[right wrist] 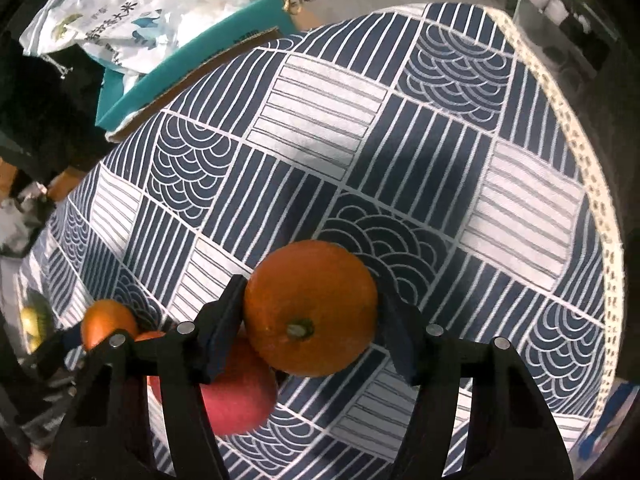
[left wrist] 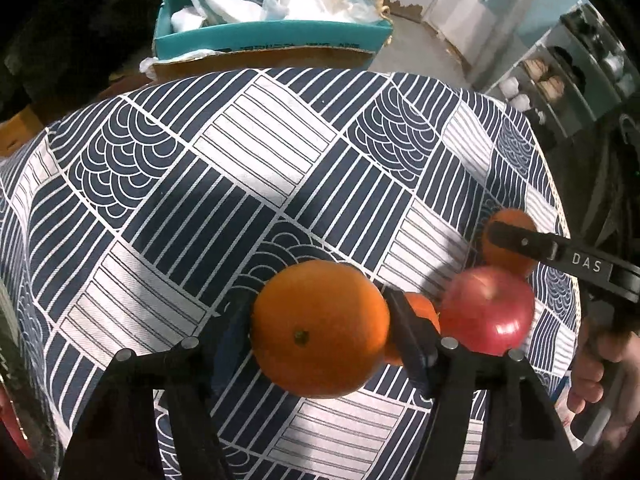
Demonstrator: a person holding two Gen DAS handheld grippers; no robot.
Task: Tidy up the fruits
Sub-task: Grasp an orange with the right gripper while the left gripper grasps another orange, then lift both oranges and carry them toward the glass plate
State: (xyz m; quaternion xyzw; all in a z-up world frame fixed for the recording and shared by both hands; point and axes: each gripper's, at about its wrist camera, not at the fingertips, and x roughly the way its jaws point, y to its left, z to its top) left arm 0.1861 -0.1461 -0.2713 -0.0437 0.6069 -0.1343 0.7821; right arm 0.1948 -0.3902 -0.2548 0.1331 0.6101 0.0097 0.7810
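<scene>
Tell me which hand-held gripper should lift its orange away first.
Right, probably: the right hand-held gripper is clamped across the right orange. The left hand-held gripper flanks the left orange, with the apple crowding one finger.

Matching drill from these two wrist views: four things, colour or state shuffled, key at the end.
Things:
1 apple
2 box
3 cloth
4 right gripper

Colour or state:
a shut on orange
b teal
c red
d navy and white

Pairs: 1-c; 2-b; 3-d; 4-a
</scene>
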